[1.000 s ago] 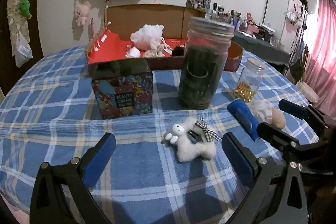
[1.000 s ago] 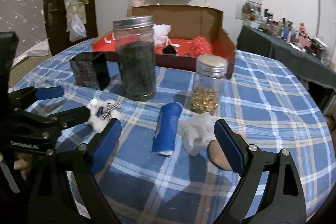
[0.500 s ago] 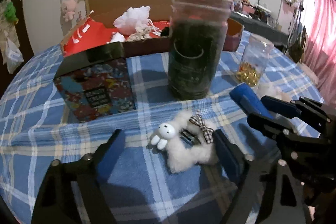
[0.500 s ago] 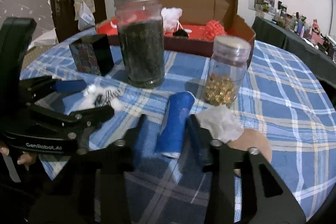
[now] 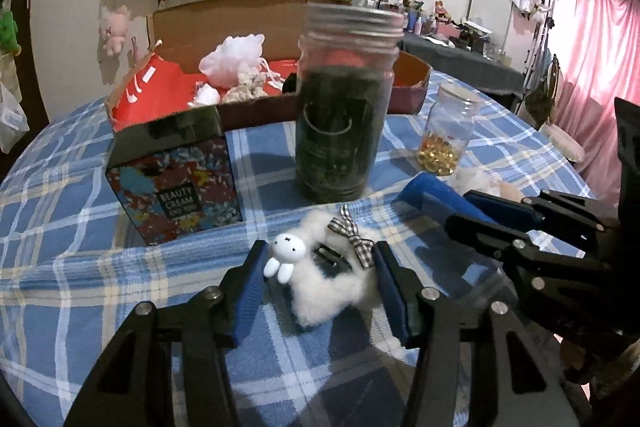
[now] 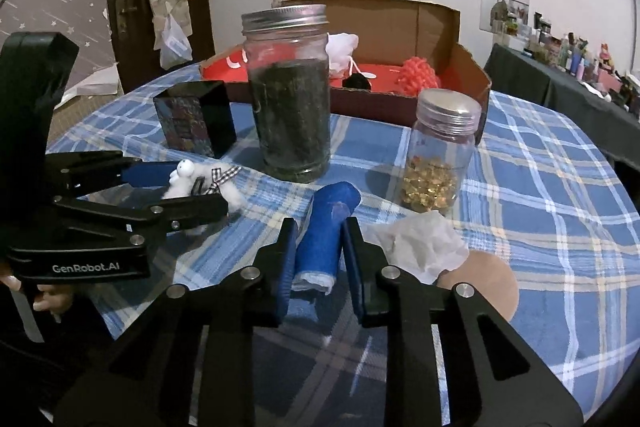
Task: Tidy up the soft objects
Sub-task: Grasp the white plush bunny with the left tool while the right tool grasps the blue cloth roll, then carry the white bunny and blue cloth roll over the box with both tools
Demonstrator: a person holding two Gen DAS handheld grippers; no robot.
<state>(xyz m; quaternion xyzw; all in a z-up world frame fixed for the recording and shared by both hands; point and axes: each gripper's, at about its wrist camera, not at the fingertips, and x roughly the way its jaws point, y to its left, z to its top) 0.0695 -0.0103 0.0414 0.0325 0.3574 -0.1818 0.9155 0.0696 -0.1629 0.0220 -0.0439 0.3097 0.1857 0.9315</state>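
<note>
The left gripper [image 5: 320, 279] sits low over the counter [image 5: 60, 259], its blue pads [image 5: 250, 287] closed in on either side of the plush [image 5: 324, 291], a fluffy white toy with a small rabbit figure and a checked bow; both pads look to touch the fluff, and the plush rests on the checked cloth. The right gripper [image 6: 320, 259] is narrowed around the blue roll [image 6: 326, 231], pads pressed against its two sides, the roll lying on the counter with its white end toward the camera. Just right of the roll lies a crumpled tissue [image 6: 420, 247], partly over a tan round pad [image 6: 488, 283]. Behind the roll stand the big jar [image 6: 290, 99] of dark contents and the small jar [image 6: 438, 163] with golden capsules at its bottom. A black box [image 5: 176, 179] marked "BEAUTY CREAM" stands left of the big jar, behind the plush. At the back, an open carton [image 6: 440, 27] with a red lining holds a white puff [image 5: 232, 59] and a red puff [image 6: 418, 75].
</note>
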